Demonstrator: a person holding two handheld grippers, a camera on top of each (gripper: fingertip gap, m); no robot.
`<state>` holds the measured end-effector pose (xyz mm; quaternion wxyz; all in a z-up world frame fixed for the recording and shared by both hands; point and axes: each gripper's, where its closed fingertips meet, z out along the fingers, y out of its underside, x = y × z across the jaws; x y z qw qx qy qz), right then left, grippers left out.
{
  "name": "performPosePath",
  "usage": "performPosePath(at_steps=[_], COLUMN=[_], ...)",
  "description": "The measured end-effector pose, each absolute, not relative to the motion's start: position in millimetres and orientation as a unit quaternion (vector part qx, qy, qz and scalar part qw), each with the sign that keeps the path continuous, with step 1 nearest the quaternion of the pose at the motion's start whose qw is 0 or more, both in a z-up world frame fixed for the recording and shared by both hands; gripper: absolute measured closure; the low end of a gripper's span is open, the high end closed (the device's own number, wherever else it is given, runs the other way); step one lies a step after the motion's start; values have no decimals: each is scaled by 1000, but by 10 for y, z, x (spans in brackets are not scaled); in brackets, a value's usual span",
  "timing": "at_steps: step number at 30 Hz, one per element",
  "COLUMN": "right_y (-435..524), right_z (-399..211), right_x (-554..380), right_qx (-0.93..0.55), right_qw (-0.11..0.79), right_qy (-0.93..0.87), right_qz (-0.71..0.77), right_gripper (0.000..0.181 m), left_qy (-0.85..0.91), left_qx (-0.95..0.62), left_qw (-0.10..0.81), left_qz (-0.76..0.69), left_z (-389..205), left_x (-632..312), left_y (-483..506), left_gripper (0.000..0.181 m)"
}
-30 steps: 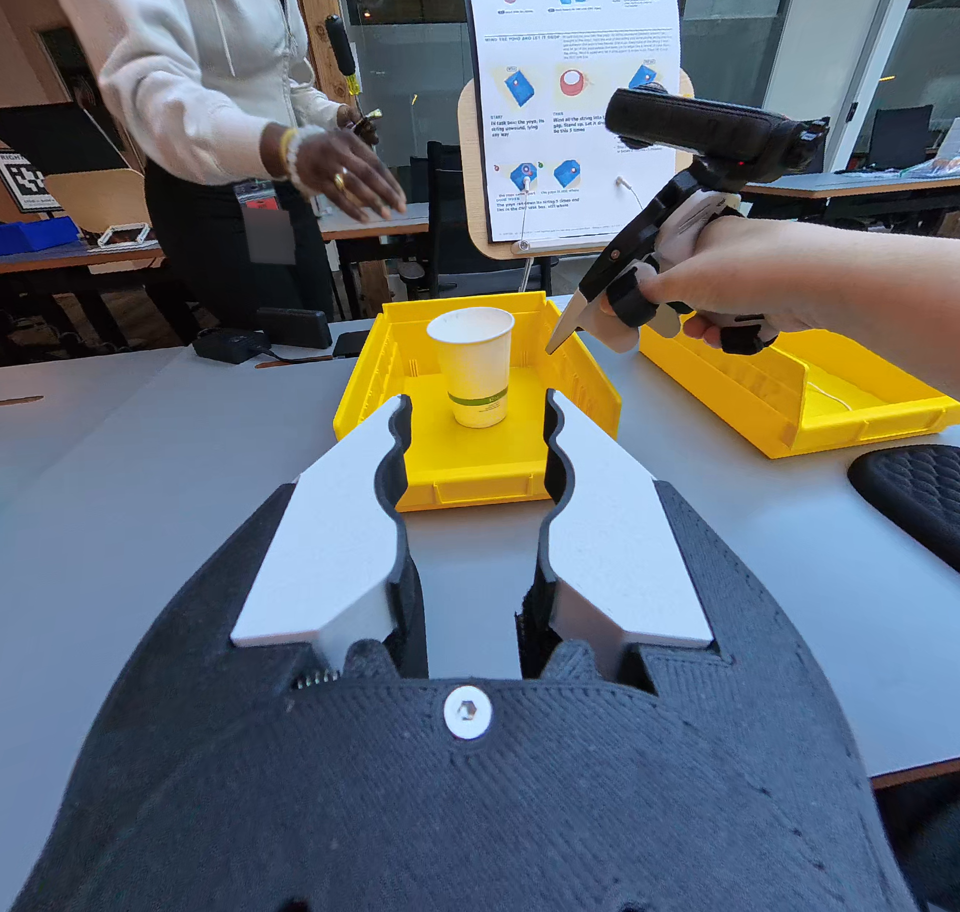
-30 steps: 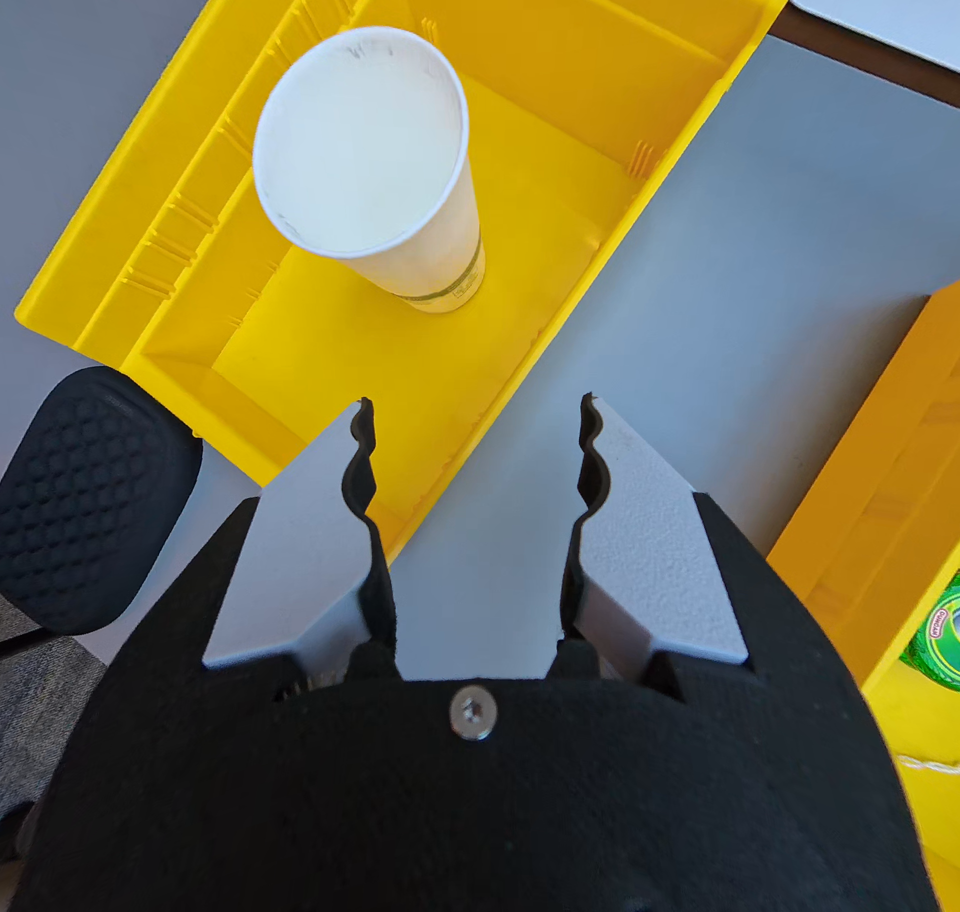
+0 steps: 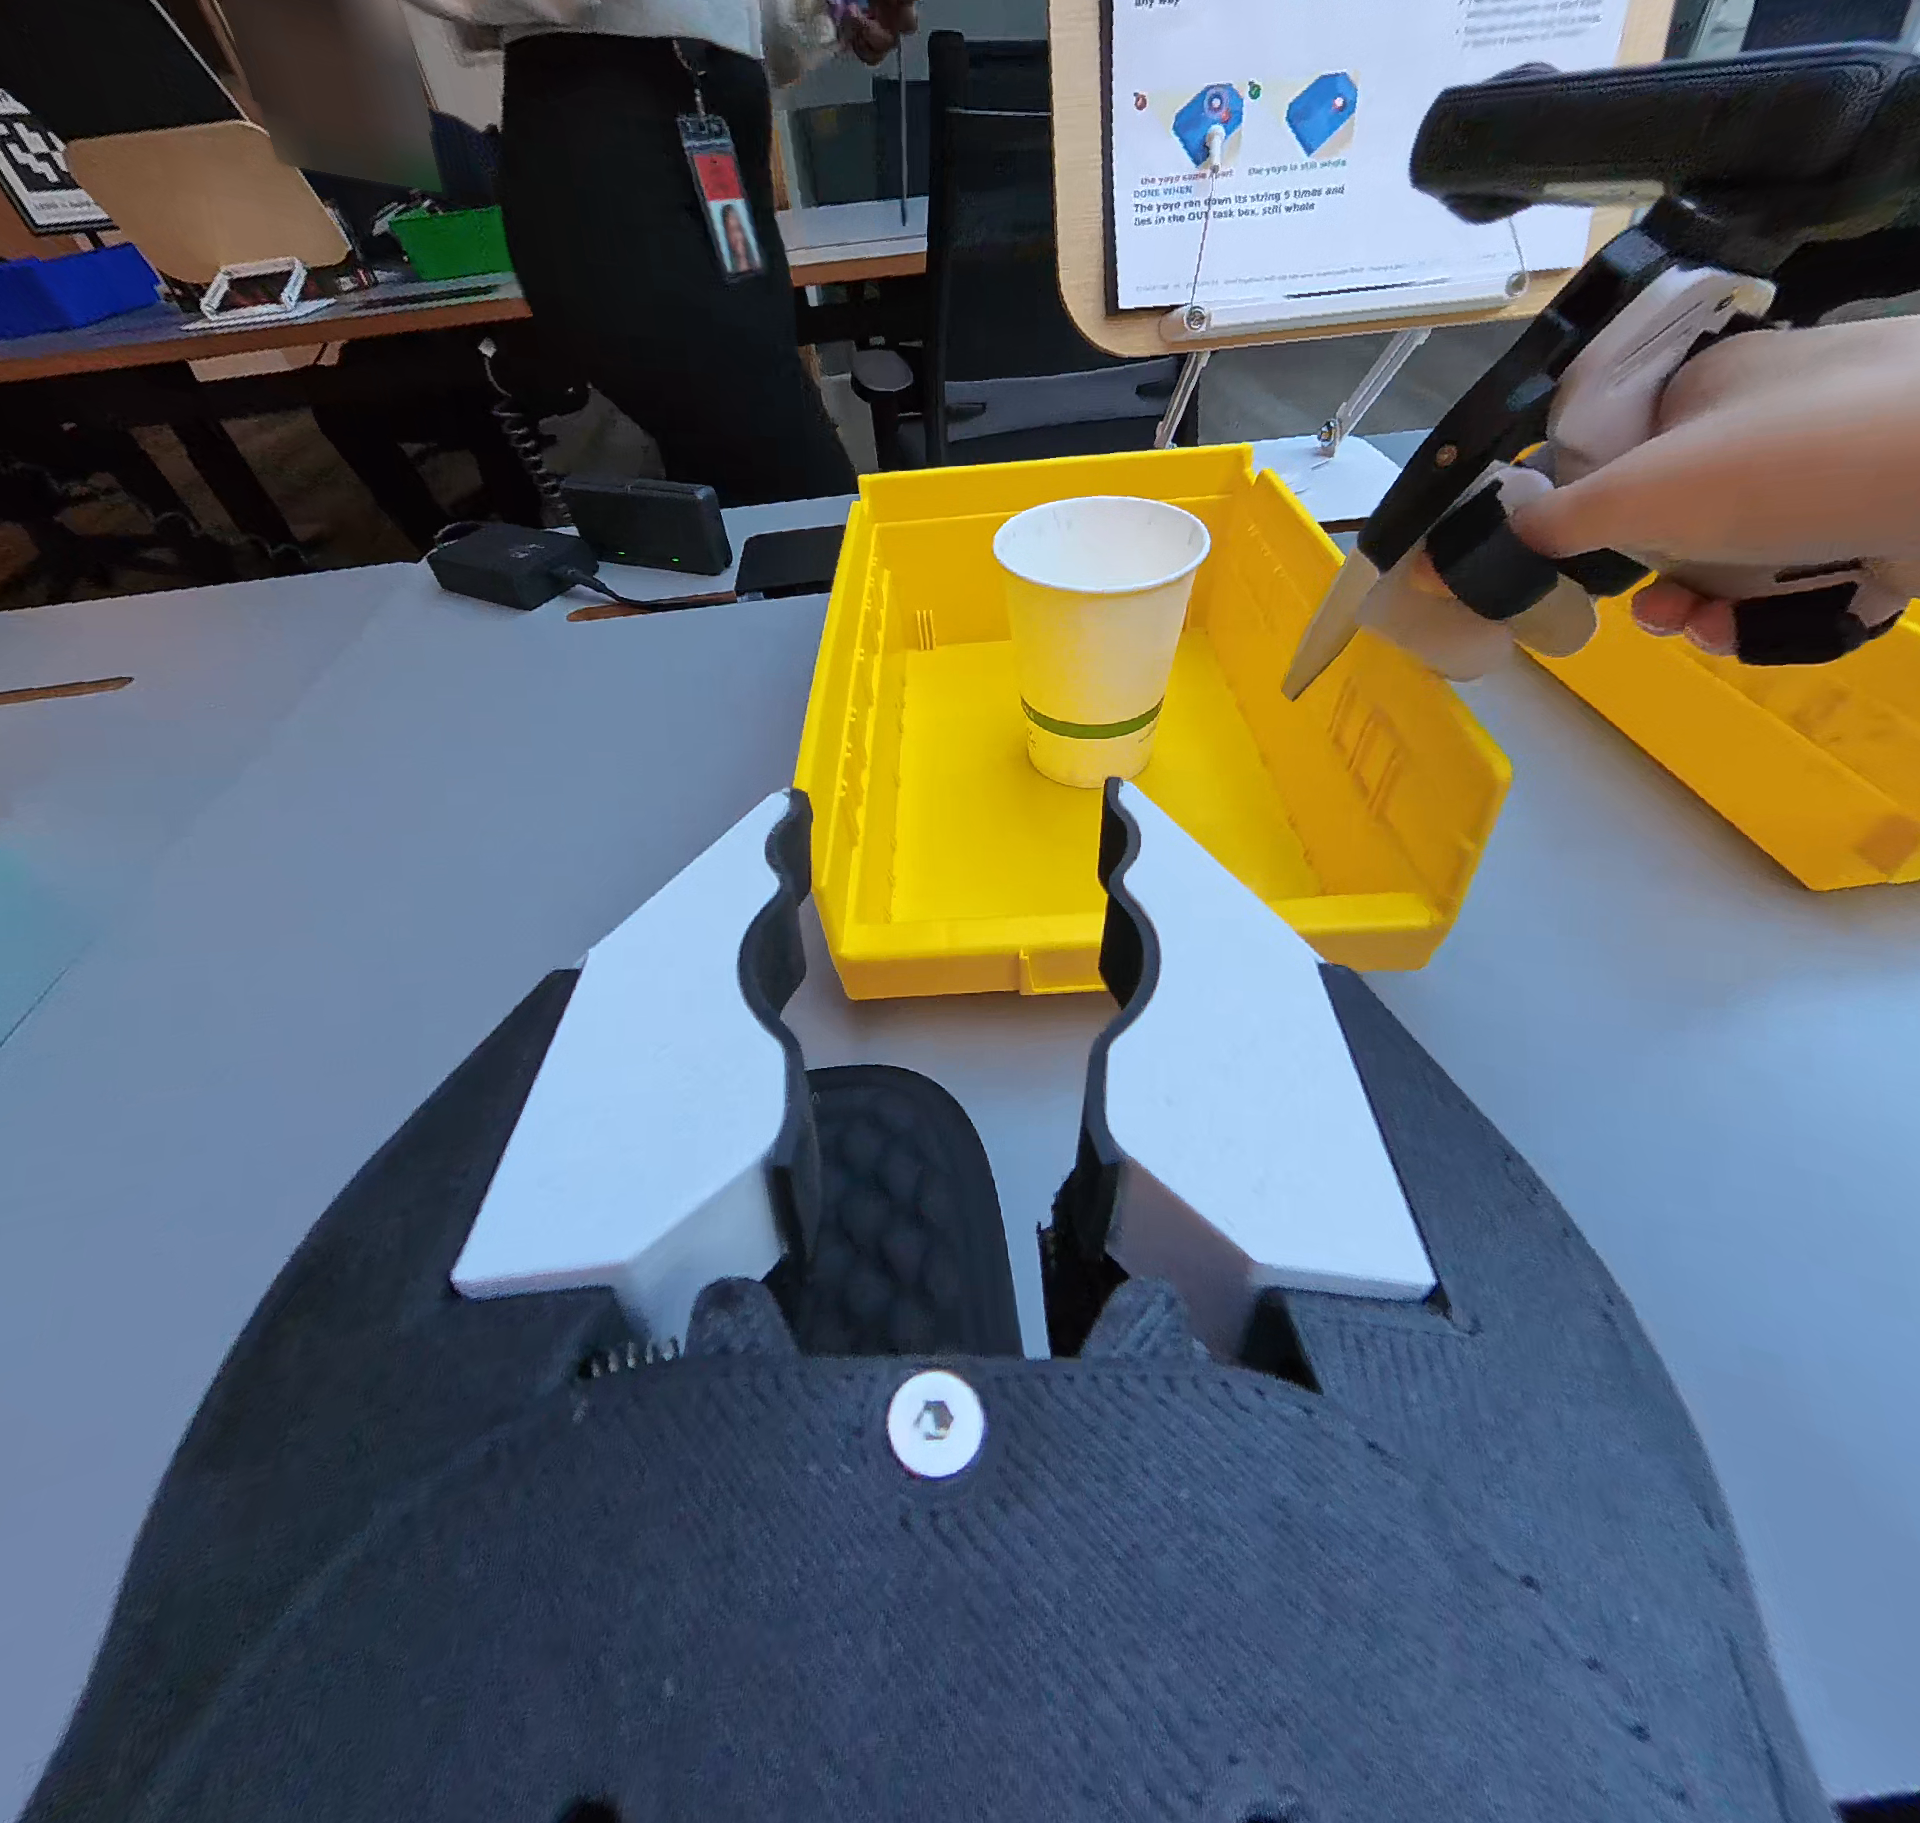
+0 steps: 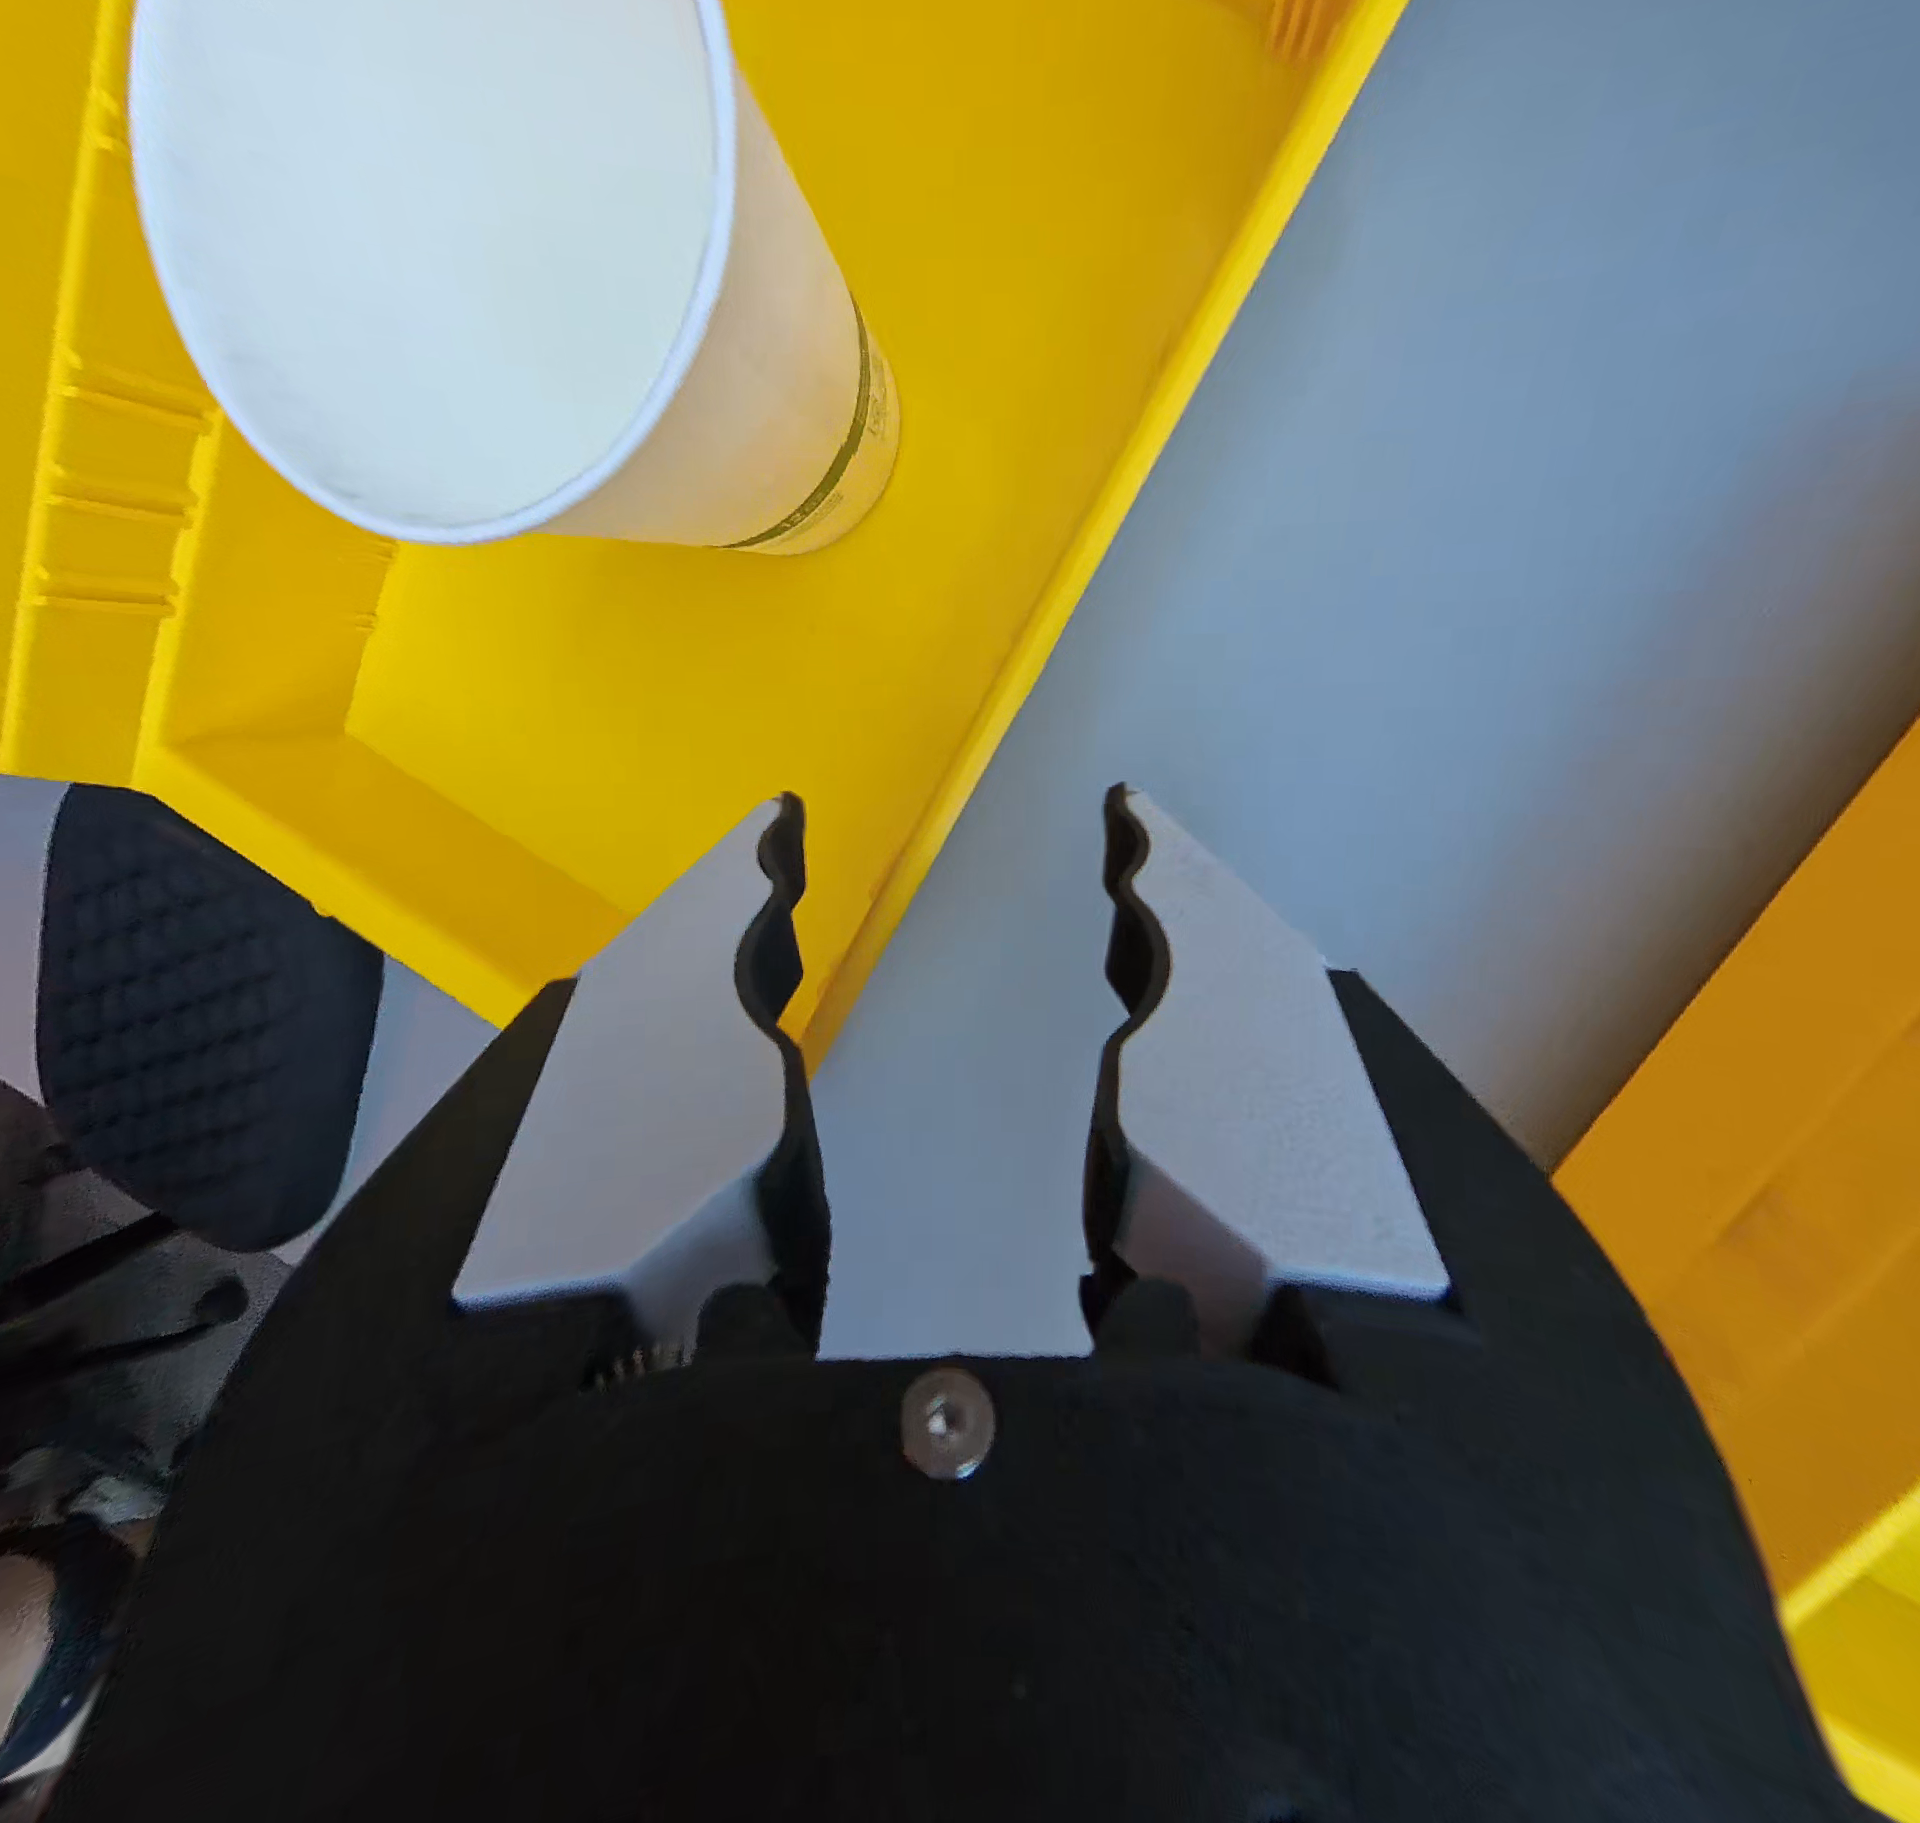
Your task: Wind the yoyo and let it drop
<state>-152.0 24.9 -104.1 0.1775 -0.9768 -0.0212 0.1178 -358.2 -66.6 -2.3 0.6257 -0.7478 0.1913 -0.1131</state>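
Left gripper [image 3: 951, 807]: black textured body with two pale grey fingers, spread apart with nothing between them; it hangs over the near edge of the grey worktop [image 3: 416, 838], pointing at the yellow bin ahead.
Right gripper [image 4: 951, 802]: same build, fingers likewise apart and empty; it is tilted steeply down, its left fingertip over the bin's right wall and its right fingertip over bare worktop. In the left wrist view it shows at the right, held in a person's hand [image 3: 1714, 485], tips above the bin's right wall.
Black padded rest [image 3: 899, 1212]: a hex-patterned cushion, seen through the gap of the left gripper, just beside the bin's near end.
Yellow plastic bin [image 3: 1382, 786]: rectangular, open-topped, lying on the worktop in front of both grippers.
White paper cup [image 3: 1096, 630]: upright inside the bin with a green band near its base; its inside looks empty in the right wrist view [image 4: 426, 215].
Second yellow plastic bin [image 3: 1766, 786]: to the right of the first one, apart from it, a strip of worktop between them.
Yoyo: not seen in either view; I cannot tell where it lies.
Instruction sheet [image 3: 1351, 90]: a white printed page on a wooden board, standing behind the bins.
Bystander [image 3: 665, 215]: a person in dark trousers and a light top with a badge on a lanyard, standing beyond the worktop on the left.
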Motion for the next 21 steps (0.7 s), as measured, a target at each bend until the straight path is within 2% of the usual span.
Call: performPosePath(at_steps=[4,9,21], right_y=[300,310,194], right_z=[-1008,-1002,-992], right_x=[-1526,-1475,-1003], right_qx=[-974,-974,-974], right_qw=[182,182,181], right_qy=[-11,-8,29], right_qz=[132,133,133], right_gripper=[166,173,176], left_qy=[187,179,178], left_qx=[-746,-745,-750], left_qw=[630,633,627], left_qz=[-106,-110,-110], left_z=[-7,-15,-95], left_x=[-3668,-3752,-3763], left_y=[-672,-685,-657], left_gripper=[127,127,127])
